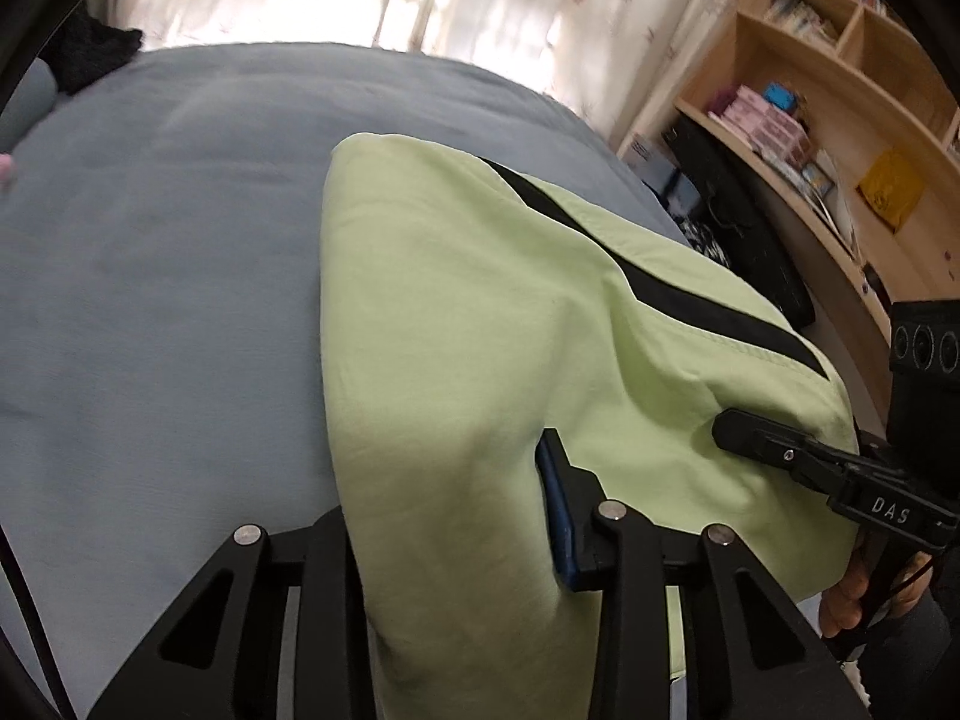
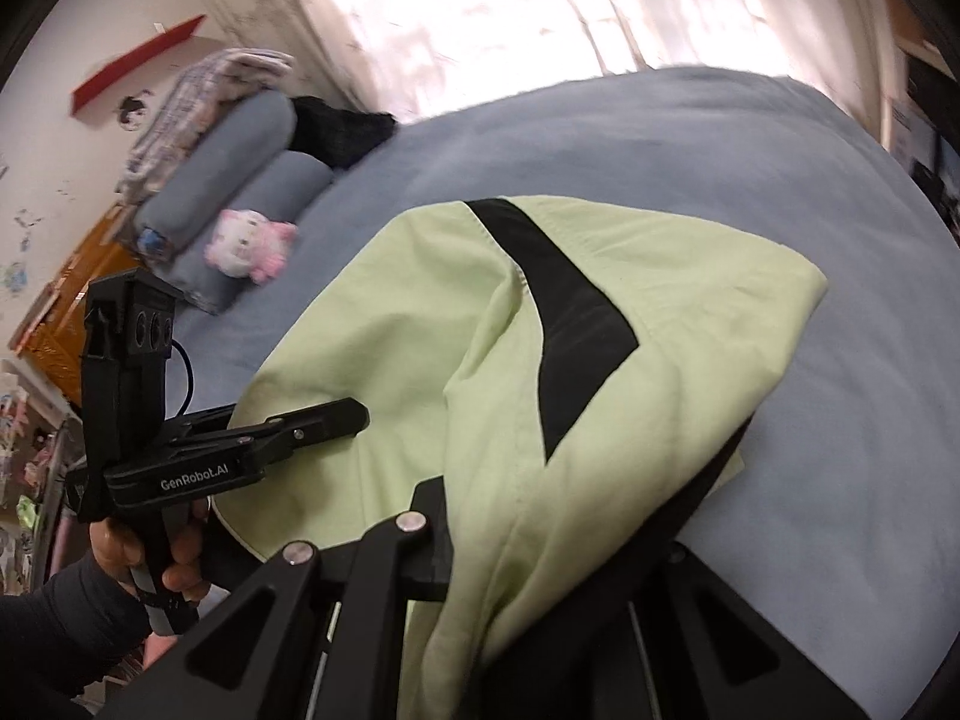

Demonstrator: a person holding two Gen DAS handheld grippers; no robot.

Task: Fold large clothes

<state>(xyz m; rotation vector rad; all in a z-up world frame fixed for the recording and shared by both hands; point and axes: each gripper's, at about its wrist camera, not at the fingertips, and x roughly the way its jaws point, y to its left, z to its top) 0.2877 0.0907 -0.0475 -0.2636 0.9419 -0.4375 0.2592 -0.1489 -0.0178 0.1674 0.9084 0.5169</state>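
Note:
A light green garment (image 1: 480,312) with a black stripe (image 1: 654,276) lies partly folded on a blue-grey bed (image 1: 150,276). My left gripper (image 1: 444,516) is shut on a fold of its near edge; the cloth hides the left finger and the blue-padded right finger (image 1: 558,516) shows. My right gripper (image 1: 744,429) comes in from the right, shut on the garment's near right edge. In the right wrist view the garment (image 2: 600,312) drapes between my right gripper's fingers (image 2: 438,540), and the left gripper (image 2: 336,414) pinches the cloth at the left.
A wooden bookshelf (image 1: 840,90) stands right of the bed, dark bags (image 1: 738,222) at its foot. Grey bolsters (image 2: 240,174), a pink plush toy (image 2: 249,243) and a black cloth (image 2: 342,129) lie at the bed's head. Bright curtains (image 2: 540,6) hang behind.

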